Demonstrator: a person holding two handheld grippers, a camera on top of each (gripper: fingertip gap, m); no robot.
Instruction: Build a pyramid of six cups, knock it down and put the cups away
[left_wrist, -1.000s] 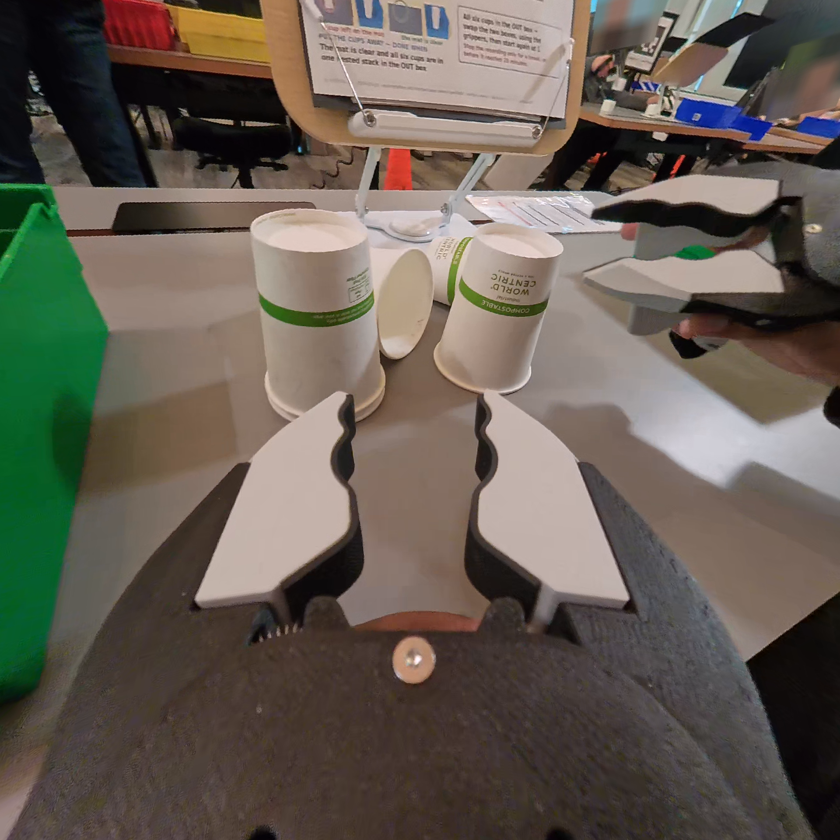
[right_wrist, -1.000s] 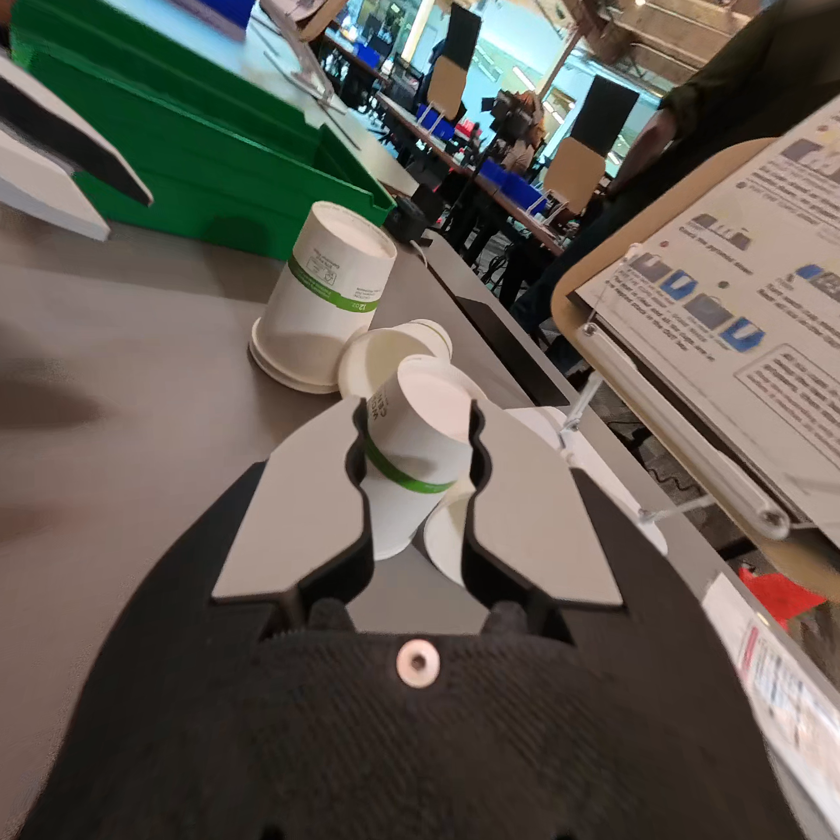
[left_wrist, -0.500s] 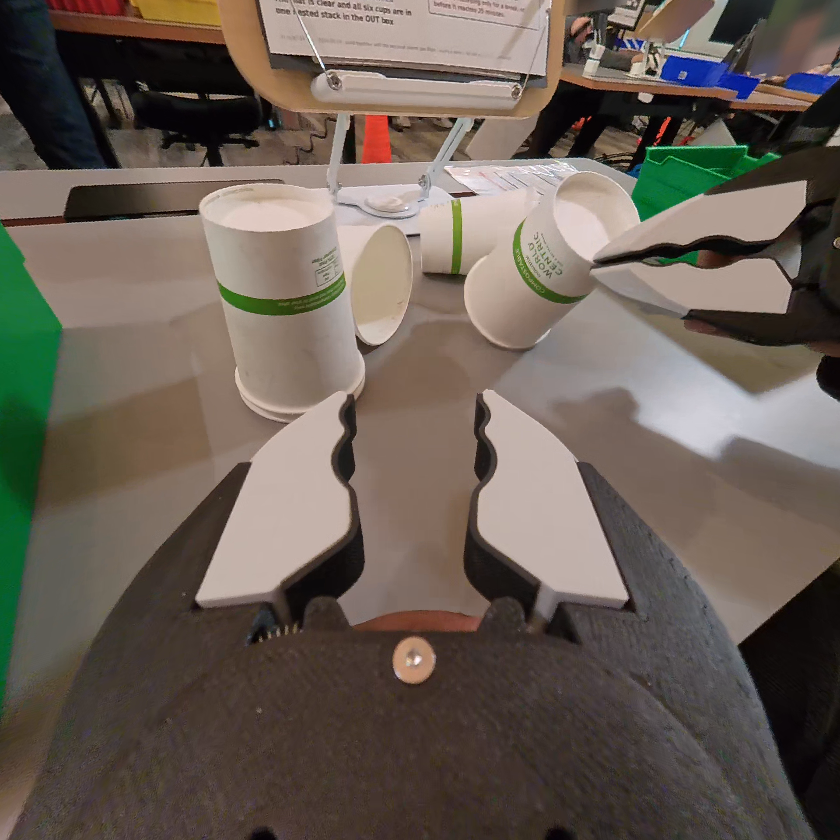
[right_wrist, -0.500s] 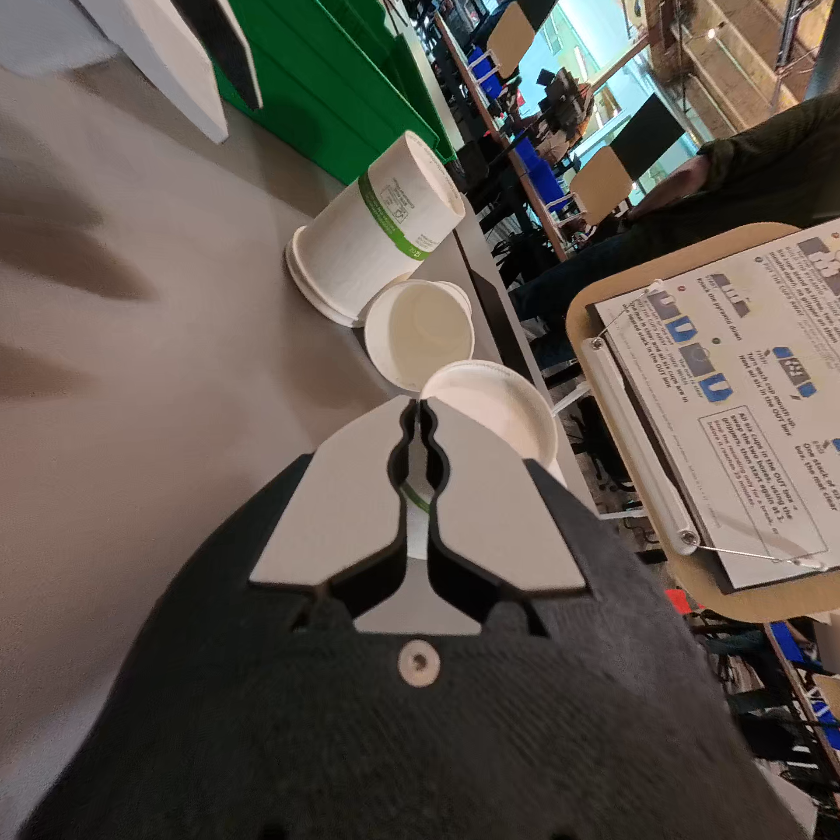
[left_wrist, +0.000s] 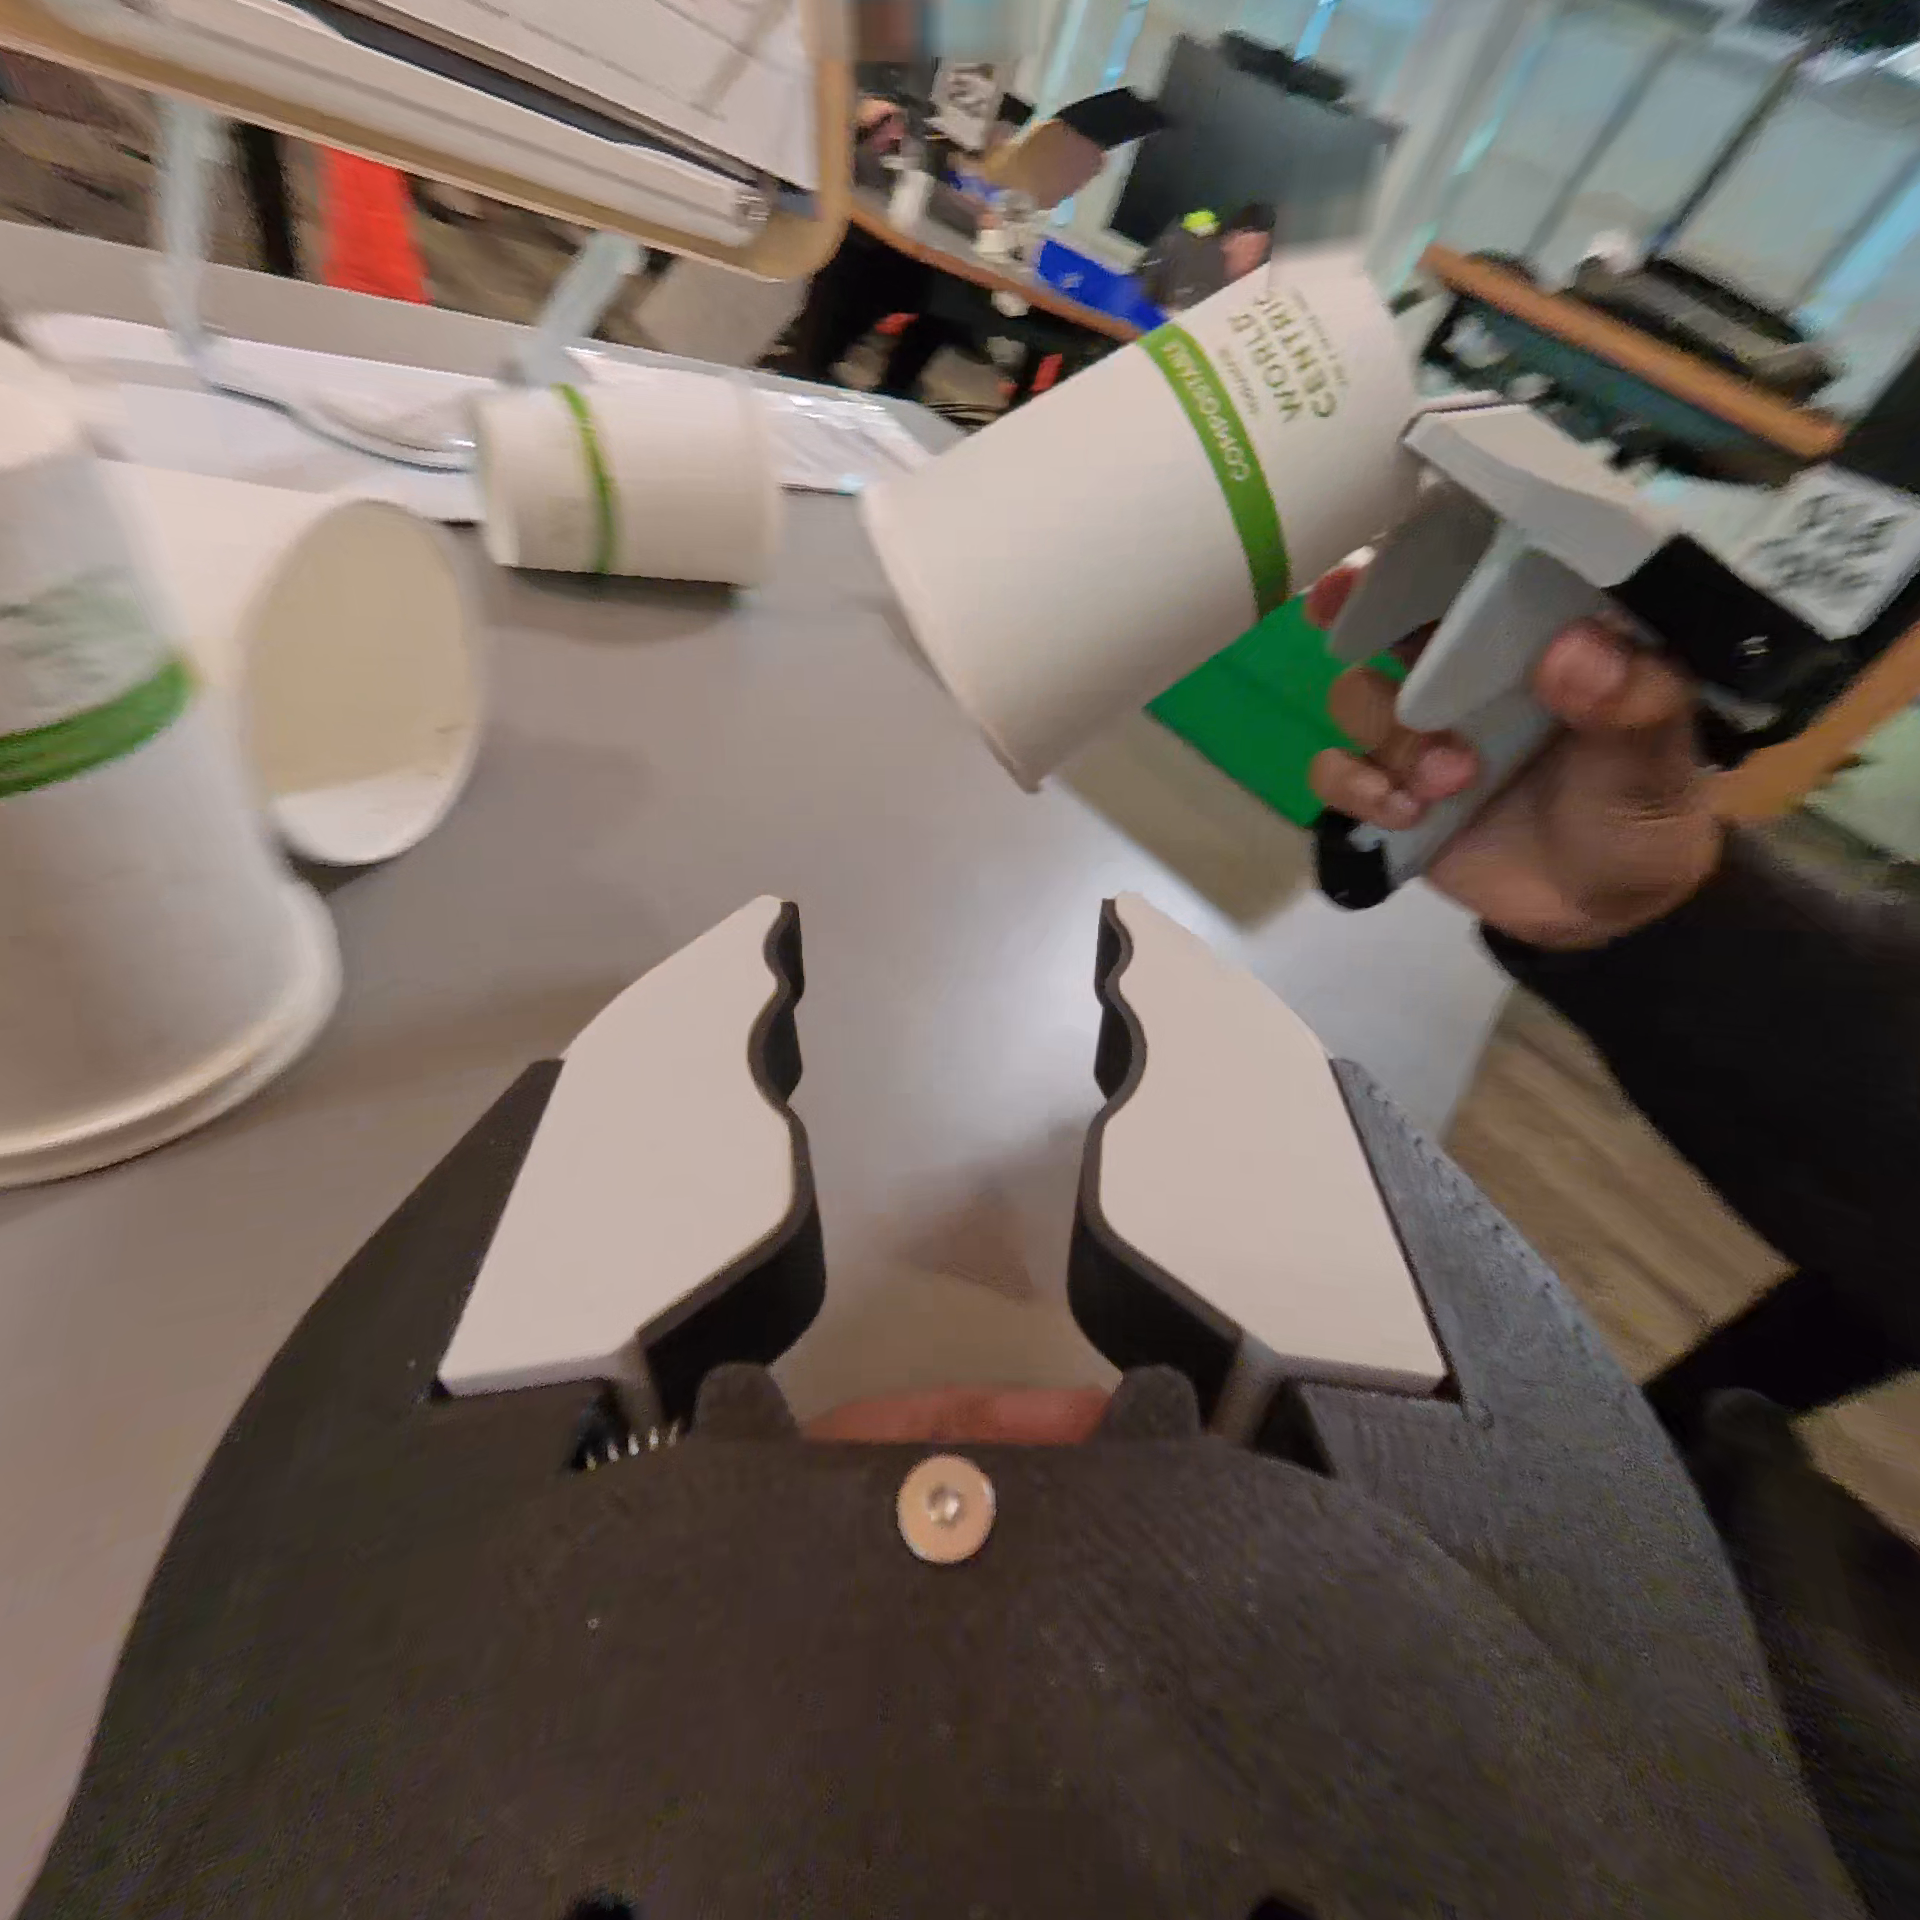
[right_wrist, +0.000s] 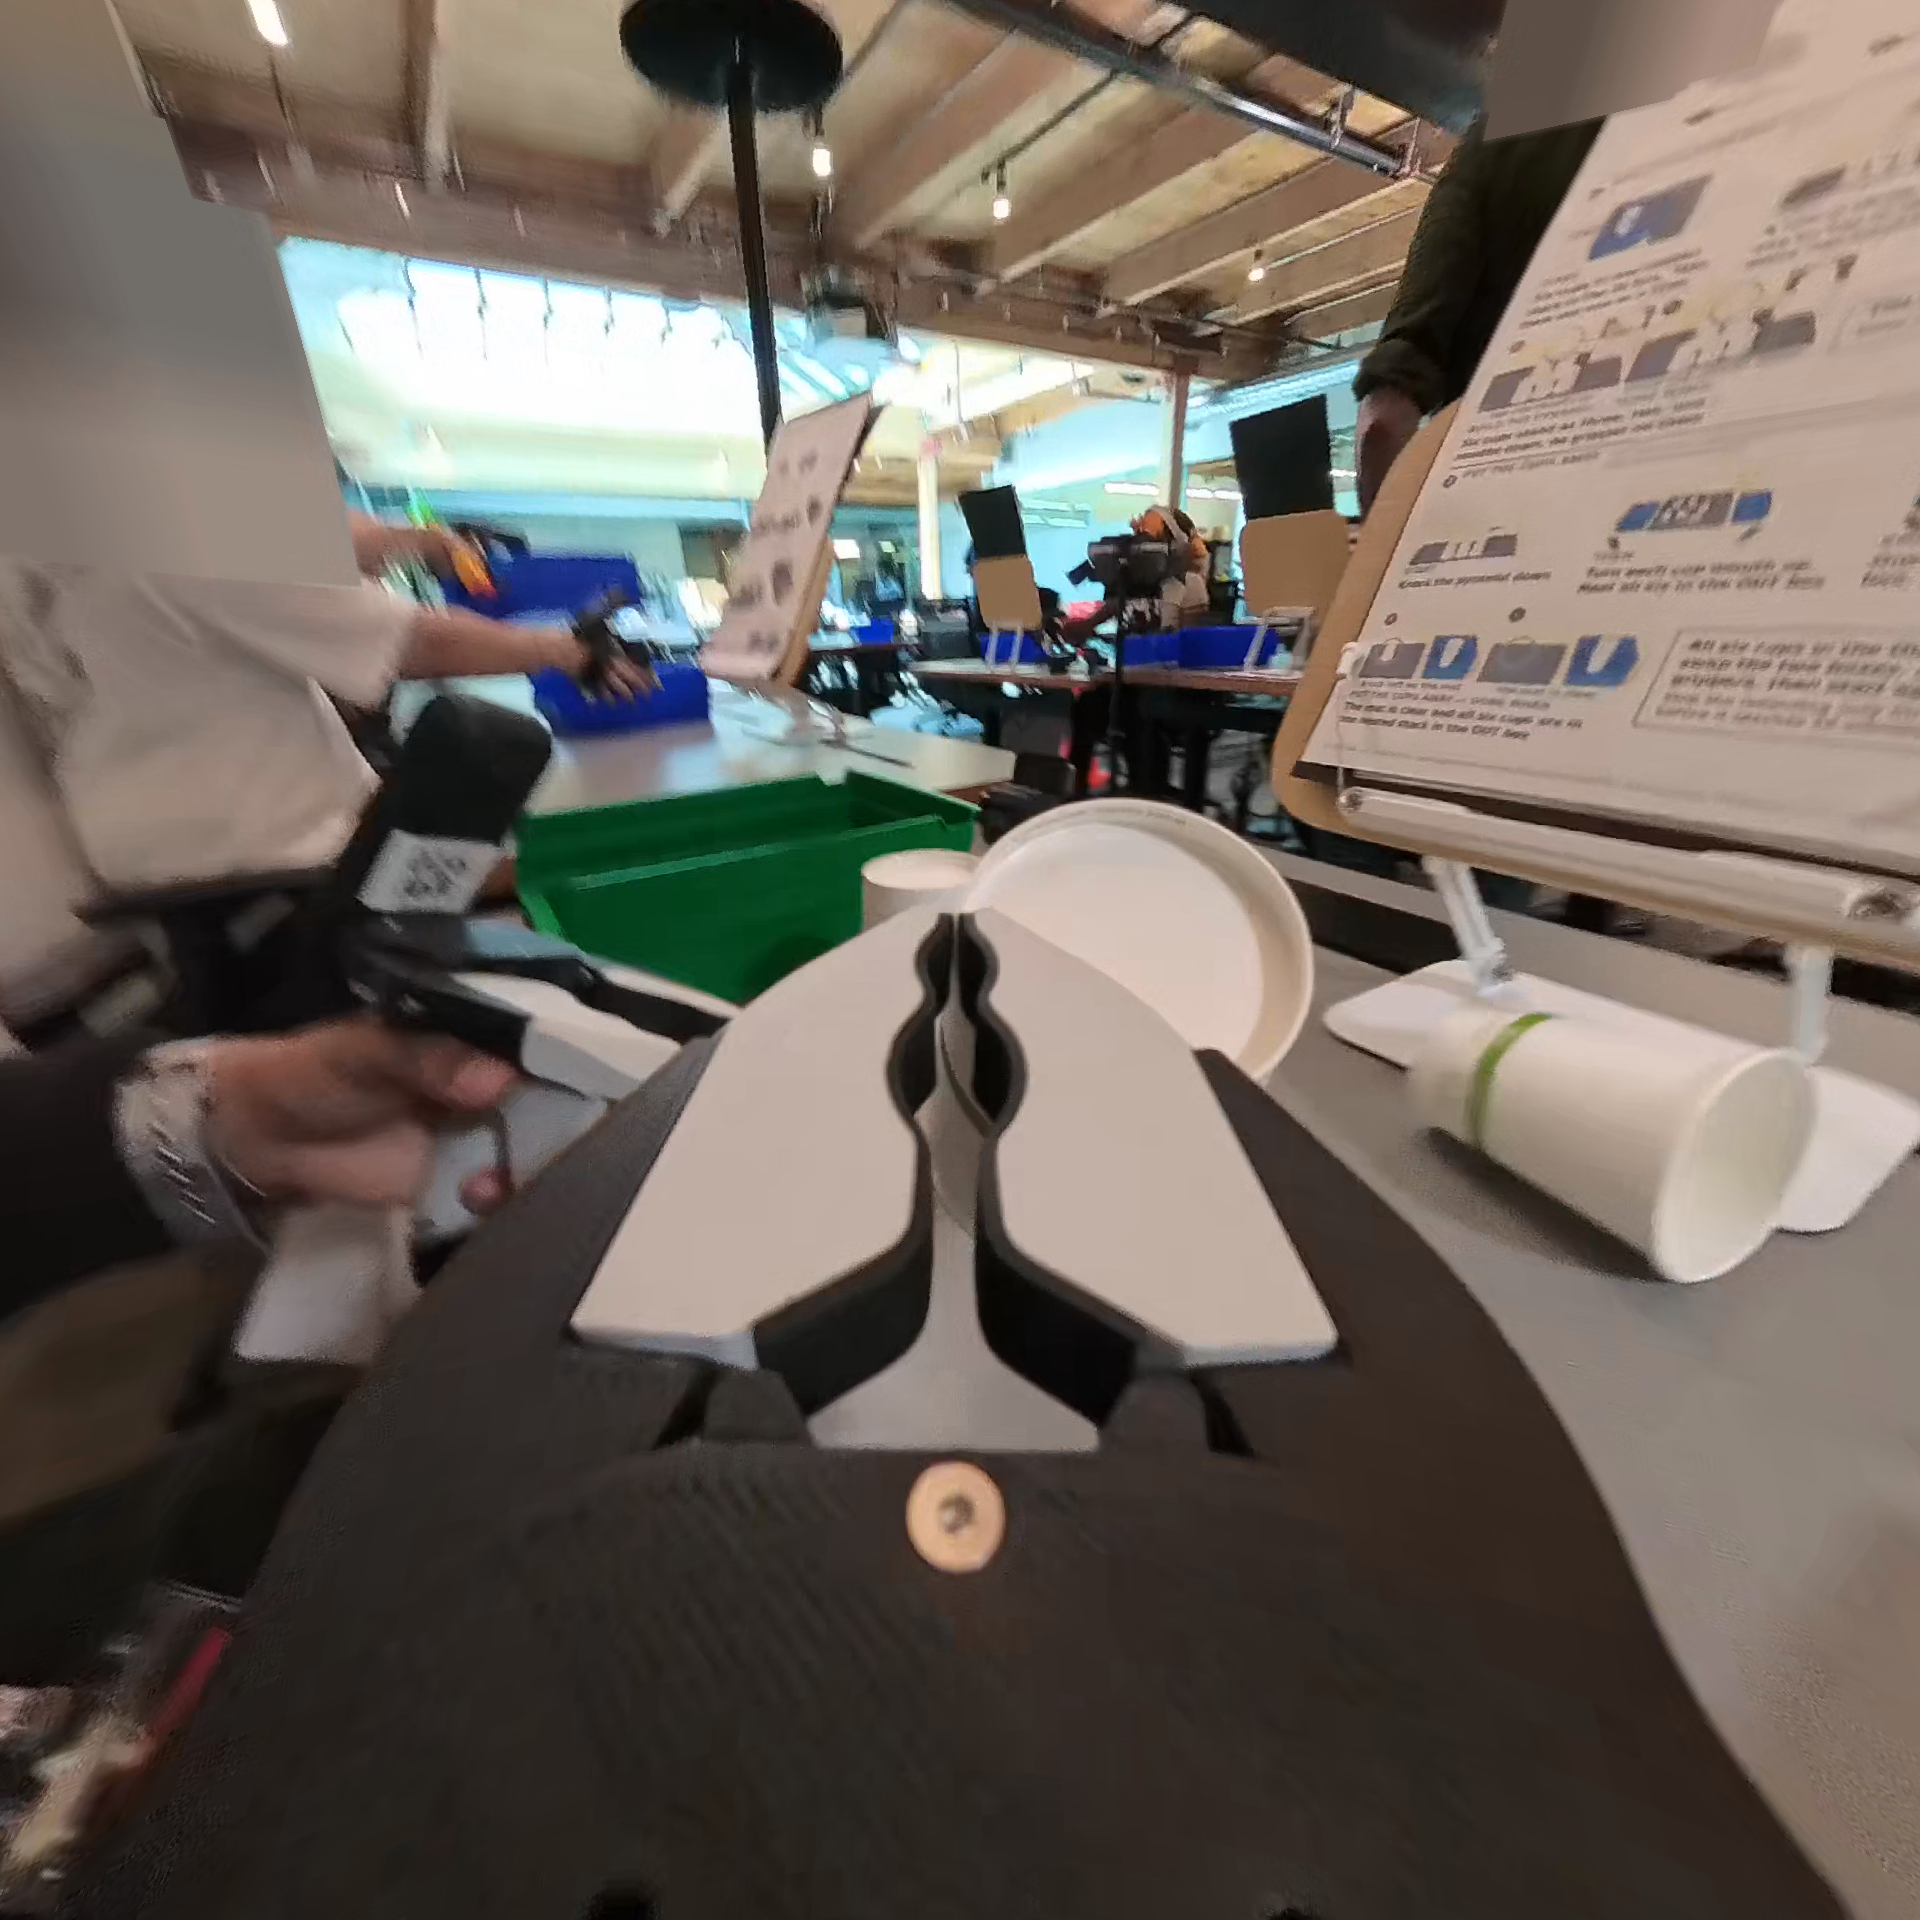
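Bare table (left_wrist: 935, 831) ahead; cups (left_wrist: 353, 675) crowd the left.

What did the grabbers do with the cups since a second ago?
The right gripper closed on a cup, tipped it and lifted it off the table. The left gripper stayed open and empty. The upside-down stack and two lying cups stayed put.

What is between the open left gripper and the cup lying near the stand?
Only bare grey table, seen in the left wrist view, between left gripper and lying cup.
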